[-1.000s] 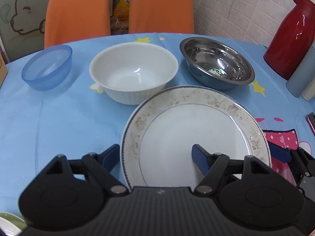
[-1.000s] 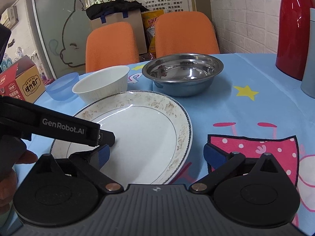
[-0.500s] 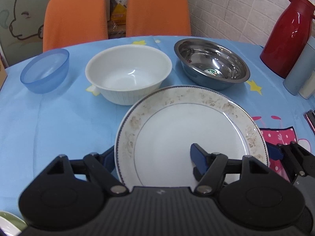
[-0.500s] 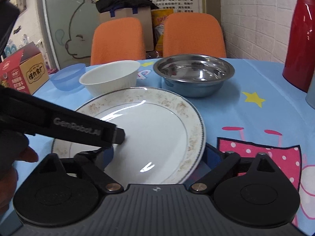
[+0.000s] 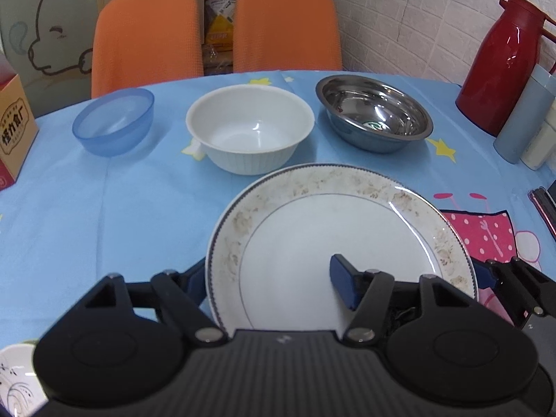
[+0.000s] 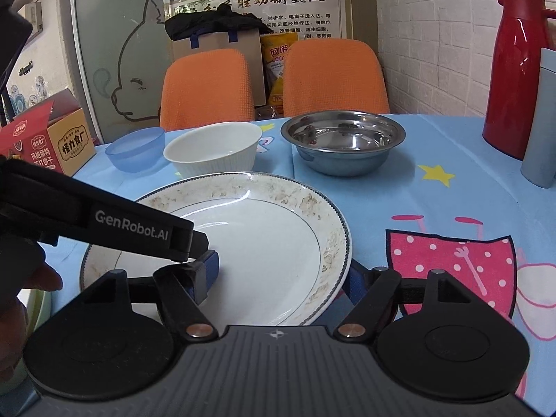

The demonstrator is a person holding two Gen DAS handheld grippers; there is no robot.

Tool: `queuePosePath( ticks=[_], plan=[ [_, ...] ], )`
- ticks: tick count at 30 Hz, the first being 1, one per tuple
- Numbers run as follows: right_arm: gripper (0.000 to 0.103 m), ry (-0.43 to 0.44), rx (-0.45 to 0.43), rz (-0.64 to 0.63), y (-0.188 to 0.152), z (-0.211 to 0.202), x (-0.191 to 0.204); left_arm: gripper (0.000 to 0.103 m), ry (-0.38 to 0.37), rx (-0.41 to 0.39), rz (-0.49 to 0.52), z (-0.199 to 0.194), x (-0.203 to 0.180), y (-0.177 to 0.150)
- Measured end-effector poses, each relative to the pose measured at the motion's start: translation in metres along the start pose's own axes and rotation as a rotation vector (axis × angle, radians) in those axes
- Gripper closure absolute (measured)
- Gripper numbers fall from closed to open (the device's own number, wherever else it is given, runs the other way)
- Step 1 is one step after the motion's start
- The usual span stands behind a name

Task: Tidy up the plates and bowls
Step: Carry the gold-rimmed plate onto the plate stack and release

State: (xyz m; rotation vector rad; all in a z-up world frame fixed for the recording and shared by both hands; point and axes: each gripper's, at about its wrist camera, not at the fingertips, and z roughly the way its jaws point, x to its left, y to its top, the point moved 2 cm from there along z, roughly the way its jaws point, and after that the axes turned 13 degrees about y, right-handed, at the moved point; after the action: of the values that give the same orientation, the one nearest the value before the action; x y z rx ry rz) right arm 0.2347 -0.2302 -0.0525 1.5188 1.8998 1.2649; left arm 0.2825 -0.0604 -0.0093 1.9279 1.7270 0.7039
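A large white plate (image 5: pixel 333 243) with a worn brown pattern round its rim is sitting at the near edge of the tabletop (image 5: pixel 104 208), which is covered by a blue cloth. Both grippers are working on it at once. The left gripper (image 5: pixel 267 283) is straddling the plate's left rim: one blue finger is lying over the plate's well, the other is passing outside and under the rim, and the jaws are closing on that rim. Whether the pads are pressing yet is not clear. The right gripper (image 6: pixel 283 276) is straddling the opposite rim in the same way, one finger over the well and one under the edge; I cannot tell whether it is clamping.

Toward the far edge three bowls are standing in a row, apart from each other: a blue plastic bowl (image 5: pixel 114 121) on the left, a white bowl (image 5: pixel 250 128) in the middle just beyond the plate, and a steel bowl (image 5: pixel 375 114) on the right. A red flask (image 5: pixel 500 62) is standing at the far right corner.
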Motion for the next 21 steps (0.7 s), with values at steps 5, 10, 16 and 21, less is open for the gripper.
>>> queuePosePath(
  ticks=[5,10,16,21],
  plan=[
    [0.000,0.007,-0.026,-0.007,-0.004,-0.017,0.017,0.041,0.015,-0.034,-0.016,-0.024,0.007,-0.011],
    [0.000,0.022,-0.049,-0.028,-0.003,-0.035,0.038,0.041,0.006,-0.070,-0.051,-0.054,0.022,-0.023],
    [0.000,0.069,-0.068,-0.083,-0.003,-0.048,0.078,0.041,0.032,-0.120,-0.105,-0.090,0.061,-0.043],
    [0.000,0.126,-0.059,-0.141,-0.011,-0.048,0.119,0.041,0.073,-0.128,-0.160,-0.111,0.104,-0.074]
  ],
)
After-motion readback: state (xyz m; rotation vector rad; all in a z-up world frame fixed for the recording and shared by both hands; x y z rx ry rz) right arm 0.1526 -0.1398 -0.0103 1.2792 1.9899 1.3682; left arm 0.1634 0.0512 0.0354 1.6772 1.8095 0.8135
